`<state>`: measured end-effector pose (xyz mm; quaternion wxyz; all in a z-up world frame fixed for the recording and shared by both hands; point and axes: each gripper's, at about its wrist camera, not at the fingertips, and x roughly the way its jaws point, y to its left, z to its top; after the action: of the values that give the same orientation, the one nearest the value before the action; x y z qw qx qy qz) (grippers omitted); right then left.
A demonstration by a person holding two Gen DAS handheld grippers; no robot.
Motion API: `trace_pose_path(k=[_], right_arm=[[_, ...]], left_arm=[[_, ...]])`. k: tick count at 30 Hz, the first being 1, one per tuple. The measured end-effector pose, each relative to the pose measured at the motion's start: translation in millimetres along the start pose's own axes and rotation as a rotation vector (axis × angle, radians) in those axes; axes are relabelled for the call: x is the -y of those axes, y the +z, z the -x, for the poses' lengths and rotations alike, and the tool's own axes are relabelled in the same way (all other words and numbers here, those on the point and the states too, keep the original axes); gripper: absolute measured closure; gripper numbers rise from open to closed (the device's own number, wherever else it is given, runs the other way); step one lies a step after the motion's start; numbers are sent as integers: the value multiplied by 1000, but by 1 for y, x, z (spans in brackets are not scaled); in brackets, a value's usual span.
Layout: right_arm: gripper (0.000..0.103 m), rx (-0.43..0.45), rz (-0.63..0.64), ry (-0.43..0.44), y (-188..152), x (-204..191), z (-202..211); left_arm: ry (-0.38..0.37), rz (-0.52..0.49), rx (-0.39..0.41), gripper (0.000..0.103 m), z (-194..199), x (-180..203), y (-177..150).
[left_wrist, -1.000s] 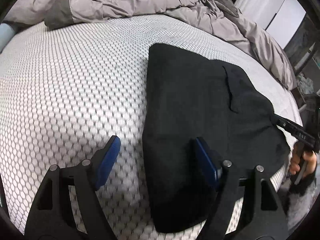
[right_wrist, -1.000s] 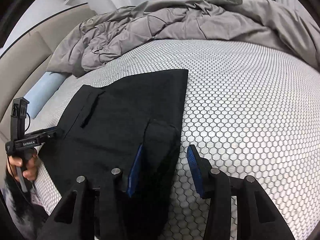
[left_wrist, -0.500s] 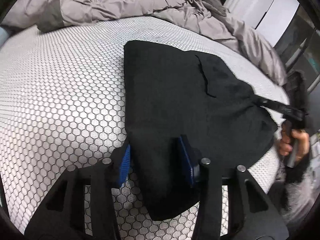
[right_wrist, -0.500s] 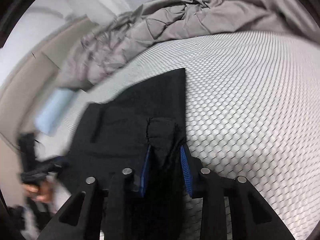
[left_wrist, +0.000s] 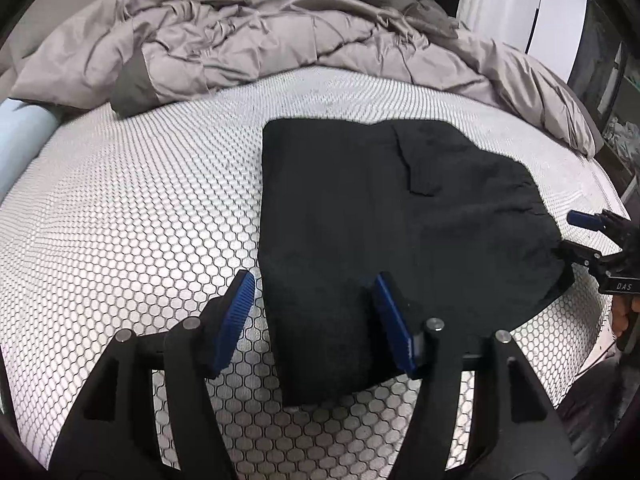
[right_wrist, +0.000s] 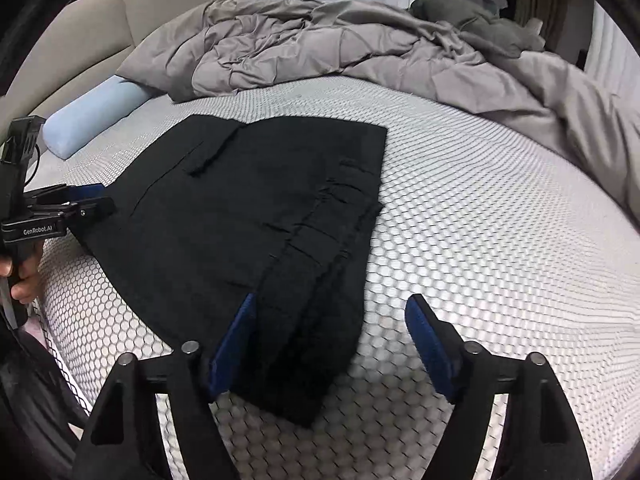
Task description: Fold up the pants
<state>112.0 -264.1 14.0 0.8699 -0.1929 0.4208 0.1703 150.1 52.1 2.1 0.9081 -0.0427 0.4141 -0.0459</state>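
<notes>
One pair of black pants (left_wrist: 380,216) lies folded flat on the white mattress (left_wrist: 132,208) with the honeycomb pattern. One crumpled grey duvet (left_wrist: 256,44) is piled along the far side, well away from the pants. One light blue bolster pillow (right_wrist: 92,114) sits near the headboard. The mattress is bare on both sides of the pants. The left gripper (left_wrist: 316,320) hangs over one near corner of the pants, its jaws opening, pads not pressing the cloth. The right gripper (right_wrist: 332,344) hangs over the other corner, jaws spreading wide, holding nothing.
</notes>
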Motion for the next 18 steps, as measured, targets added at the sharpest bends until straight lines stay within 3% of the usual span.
trace_pose_path(k=[6, 8, 13, 18], right_arm=[[11, 125, -149, 12, -14, 20, 25], [1, 199, -155, 7, -16, 15, 37], [0, 280, -155, 56, -22, -3, 52], [0, 384, -111, 76, -28, -24, 66]], left_arm=[[15, 42, 111, 22, 34, 8, -14], [12, 43, 138, 18, 44, 13, -20], [14, 8, 203, 1, 66, 30, -34], [38, -10, 271, 1, 81, 42, -46]])
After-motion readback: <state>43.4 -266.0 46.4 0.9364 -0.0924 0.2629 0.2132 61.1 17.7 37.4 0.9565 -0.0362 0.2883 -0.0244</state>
